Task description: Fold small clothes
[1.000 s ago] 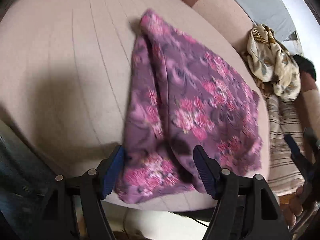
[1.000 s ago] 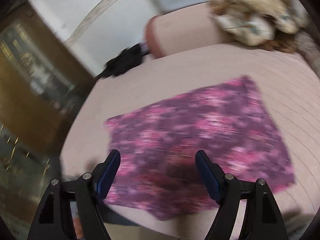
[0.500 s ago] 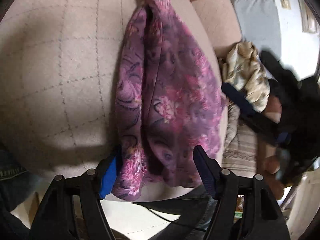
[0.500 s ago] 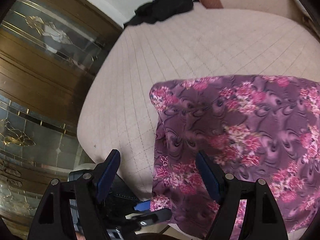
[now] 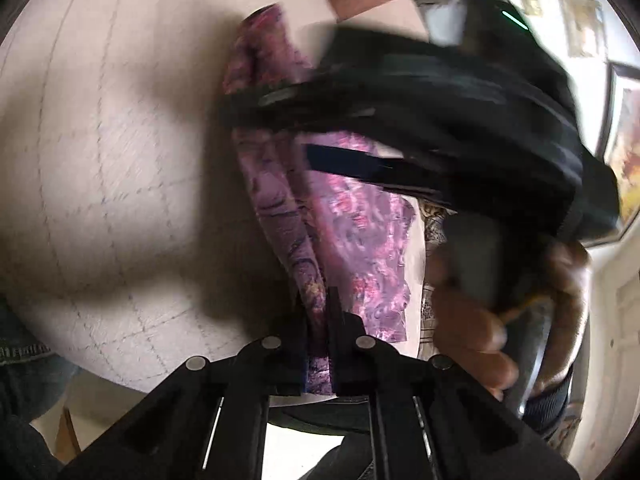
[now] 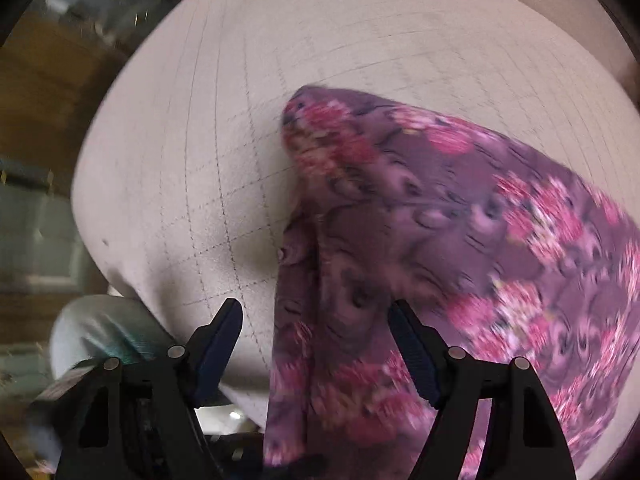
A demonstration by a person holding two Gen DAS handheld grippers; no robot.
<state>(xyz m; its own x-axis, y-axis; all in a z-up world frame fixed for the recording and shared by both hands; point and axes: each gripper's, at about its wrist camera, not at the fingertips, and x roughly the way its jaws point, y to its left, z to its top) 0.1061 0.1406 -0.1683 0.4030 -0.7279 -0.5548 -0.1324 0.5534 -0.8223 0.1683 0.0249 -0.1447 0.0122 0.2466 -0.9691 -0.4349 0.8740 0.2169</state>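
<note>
1. I see the purple floral garment (image 5: 352,224) lying on the quilted pink bed (image 5: 104,152): mid-frame in the left wrist view, running from upper centre down to the bottom centre; in the right wrist view it fills the centre and right of the frame (image 6: 440,240).
2. My left hand-held gripper (image 5: 318,320) has its jaws pinched together on the near edge of the garment, with cloth sandwiched between the fingers.
3. My right hand-held gripper (image 6: 316,344) has its jaws spread wide. A fold of the garment sits between them, gripped by neither.
4. In the left wrist view, the right hand-held gripper crosses the upper right of the frame as a blurred black body, with the person's right hand (image 5: 480,320) on its handle at lower right.
5. Framed pictures (image 5: 584,24) hang on the wall at the far right.
</note>
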